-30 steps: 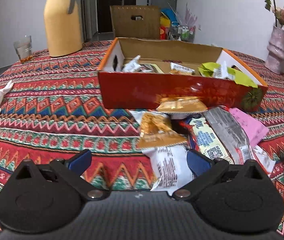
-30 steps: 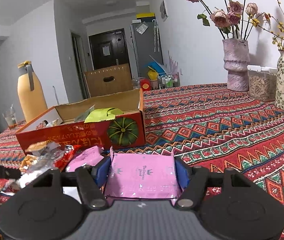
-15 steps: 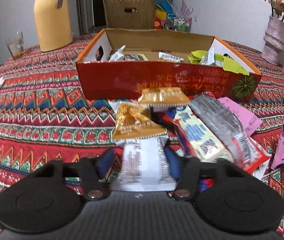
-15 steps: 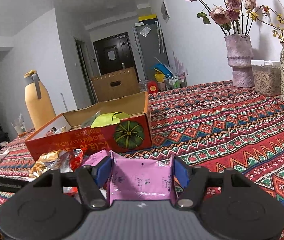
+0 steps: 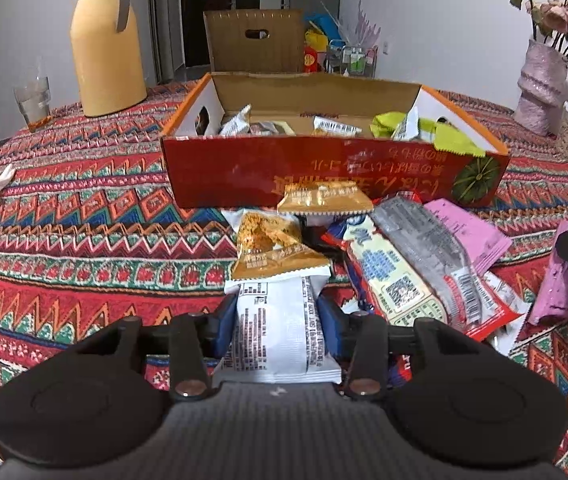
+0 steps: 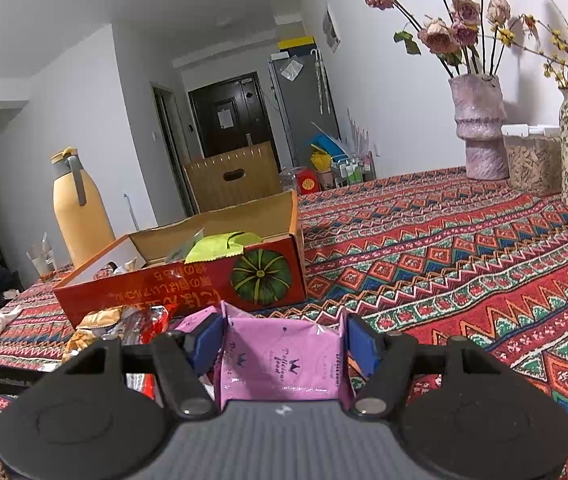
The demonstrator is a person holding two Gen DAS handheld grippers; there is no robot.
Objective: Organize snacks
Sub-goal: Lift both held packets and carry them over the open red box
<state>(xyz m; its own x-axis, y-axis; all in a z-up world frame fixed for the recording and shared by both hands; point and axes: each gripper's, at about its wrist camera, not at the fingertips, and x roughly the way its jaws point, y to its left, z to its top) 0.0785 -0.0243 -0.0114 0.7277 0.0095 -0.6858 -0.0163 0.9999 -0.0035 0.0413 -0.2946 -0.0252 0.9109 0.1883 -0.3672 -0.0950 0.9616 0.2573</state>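
risk: left gripper (image 5: 277,326), jaws just closing on the white printed snack packet (image 5: 279,332) lying before the red cardboard box (image 5: 324,168), may drag the orange packet (image 5: 273,246) overlapping it; right gripper (image 6: 281,346) clamps the pink foil packet (image 6: 284,360).

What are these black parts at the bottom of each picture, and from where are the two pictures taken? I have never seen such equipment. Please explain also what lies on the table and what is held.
There is no robot here. A person holds a two-finger gripper in each hand, and a small camera on each looks forward along its fingers, so the black parts are the gripper itself.

The left gripper has just been closing and now pinches a white snack packet. The right gripper is shut on a pink snack packet.

On the patterned tablecloth stands an open red box, already with some snacks inside. A pile of loose packets lies in front of it. Further off are a yellow jug, a glass and vases of flowers.
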